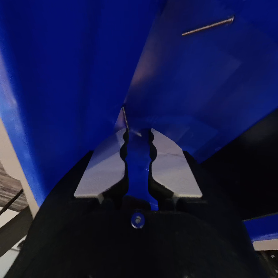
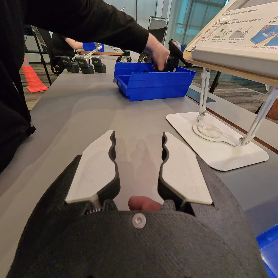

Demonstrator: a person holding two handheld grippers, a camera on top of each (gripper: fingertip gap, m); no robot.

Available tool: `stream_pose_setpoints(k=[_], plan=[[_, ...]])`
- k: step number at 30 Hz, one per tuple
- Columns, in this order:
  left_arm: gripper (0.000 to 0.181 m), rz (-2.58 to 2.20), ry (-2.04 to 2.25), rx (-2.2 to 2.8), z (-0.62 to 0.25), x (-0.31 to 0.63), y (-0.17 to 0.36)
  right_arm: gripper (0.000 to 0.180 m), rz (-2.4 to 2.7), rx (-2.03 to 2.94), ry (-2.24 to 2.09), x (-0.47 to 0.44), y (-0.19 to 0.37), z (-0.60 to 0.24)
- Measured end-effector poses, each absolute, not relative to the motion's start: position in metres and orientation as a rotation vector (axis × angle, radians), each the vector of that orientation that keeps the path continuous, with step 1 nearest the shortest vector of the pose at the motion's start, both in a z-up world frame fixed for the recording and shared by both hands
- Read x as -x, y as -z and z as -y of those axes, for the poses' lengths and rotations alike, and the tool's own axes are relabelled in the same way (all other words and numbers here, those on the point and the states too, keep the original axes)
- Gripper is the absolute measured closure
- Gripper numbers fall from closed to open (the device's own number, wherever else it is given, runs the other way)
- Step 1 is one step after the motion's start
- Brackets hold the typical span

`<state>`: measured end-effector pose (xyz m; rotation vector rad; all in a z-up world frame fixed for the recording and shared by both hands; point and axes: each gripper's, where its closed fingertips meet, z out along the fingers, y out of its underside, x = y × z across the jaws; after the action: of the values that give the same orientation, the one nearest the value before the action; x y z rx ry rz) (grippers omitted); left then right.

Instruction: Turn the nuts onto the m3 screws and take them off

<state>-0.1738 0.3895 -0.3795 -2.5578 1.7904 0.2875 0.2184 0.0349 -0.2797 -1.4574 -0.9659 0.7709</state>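
In the left wrist view my left gripper (image 1: pixel 139 131) is down inside a blue bin (image 1: pixel 67 75), tips near a bottom corner, jaws a narrow gap apart with nothing clamped. A thin screw (image 1: pixel 125 118) lies in the corner by the left fingertip, and a small metal piece (image 1: pixel 137 133) shows between the tips. A long thin screw (image 1: pixel 207 26) lies farther off on the bin floor. No nut can be made out. In the right wrist view my right gripper (image 2: pixel 138 133) is open and empty above the grey table (image 2: pixel 90 120). The blue bin (image 2: pixel 150 85) stands ahead, with a hand holding the left gripper (image 2: pixel 171 63) in it.
A white stand (image 2: pixel 218 142) carrying an instruction board (image 2: pixel 240 37) stands at the right of the table. Several black devices (image 2: pixel 84 64) sit at the far end. An orange cone (image 2: pixel 33 78) stands on the floor at left. Another blue object (image 2: pixel 267 248) shows at lower right. The grippers' ends are close to 55 centimetres from one another.
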Motion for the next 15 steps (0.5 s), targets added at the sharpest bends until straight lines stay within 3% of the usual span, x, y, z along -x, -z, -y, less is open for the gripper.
stream_pose_setpoints(k=[4, 8, 15], plan=[[0.161, -1.767, -0.223, 2.614, -0.386, 0.173, 0.381, 0.120, 0.968, 1.457, -0.771, -0.218, 0.280, -0.035], [0.136, -1.803, -0.263, 2.637, -0.380, 0.177, 0.379, 0.120, 0.967, 1.452, -0.773, -0.219, 0.279, -0.034], [0.117, -1.834, -0.210, 2.642, -0.374, 0.174, 0.380, 0.120, 0.970, 1.450, -0.776, -0.218, 0.279, -0.034]])
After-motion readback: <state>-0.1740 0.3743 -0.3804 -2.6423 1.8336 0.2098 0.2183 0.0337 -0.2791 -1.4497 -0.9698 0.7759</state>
